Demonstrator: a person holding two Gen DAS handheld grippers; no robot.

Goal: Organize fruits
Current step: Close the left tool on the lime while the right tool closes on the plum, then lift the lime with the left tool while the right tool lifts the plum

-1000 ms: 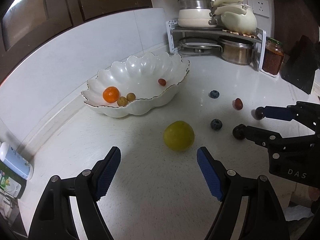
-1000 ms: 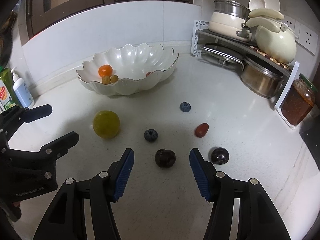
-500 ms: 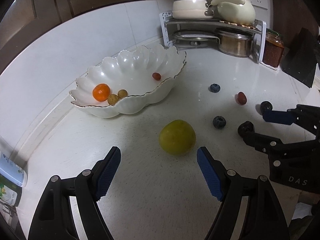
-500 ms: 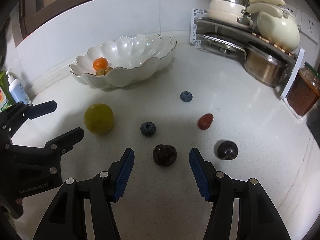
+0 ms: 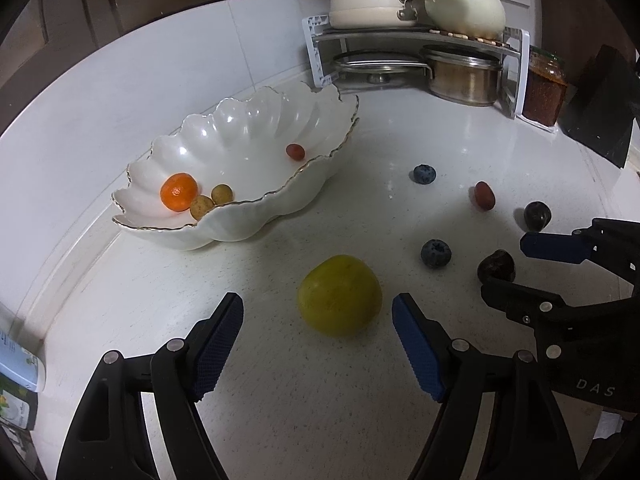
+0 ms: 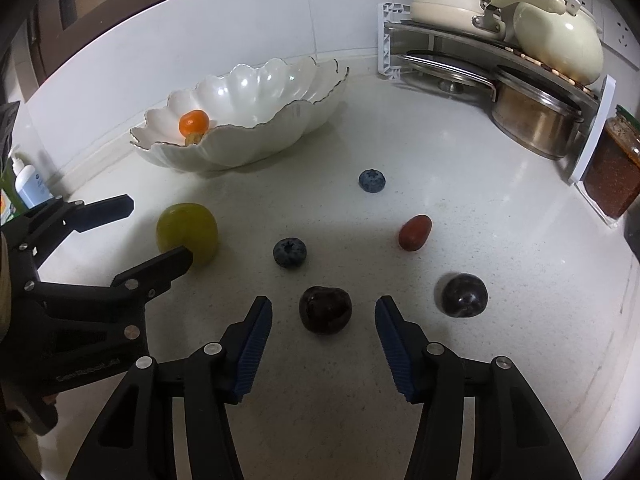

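A yellow-green fruit (image 5: 340,294) lies on the white counter between the tips of my left gripper (image 5: 318,304). Its jaws are closing, and the blue pads stay clear of the fruit on both sides. My right gripper (image 6: 324,308) straddles a dark cherry (image 6: 326,309); its jaws are closing too, with gaps on both sides. Loose on the counter are two blueberries (image 6: 372,181) (image 6: 289,252), a red fruit (image 6: 415,233) and a dark plum (image 6: 465,295). The scalloped white bowl (image 5: 280,196) holds an orange (image 5: 179,192), two small brown fruits (image 5: 212,200) and a red one (image 5: 295,152).
A corner rack (image 5: 416,36) with pots and lids stands at the back right, with a red jar (image 5: 544,88) and a dark board (image 5: 600,100) beside it. A soap bottle (image 6: 28,184) stands at the far left by the wall.
Both grippers have sunk toward the counter and come closer to their fruit. The green fruit and the cherry now sit between the fingertips, and both pairs of jaws have narrowed a little.
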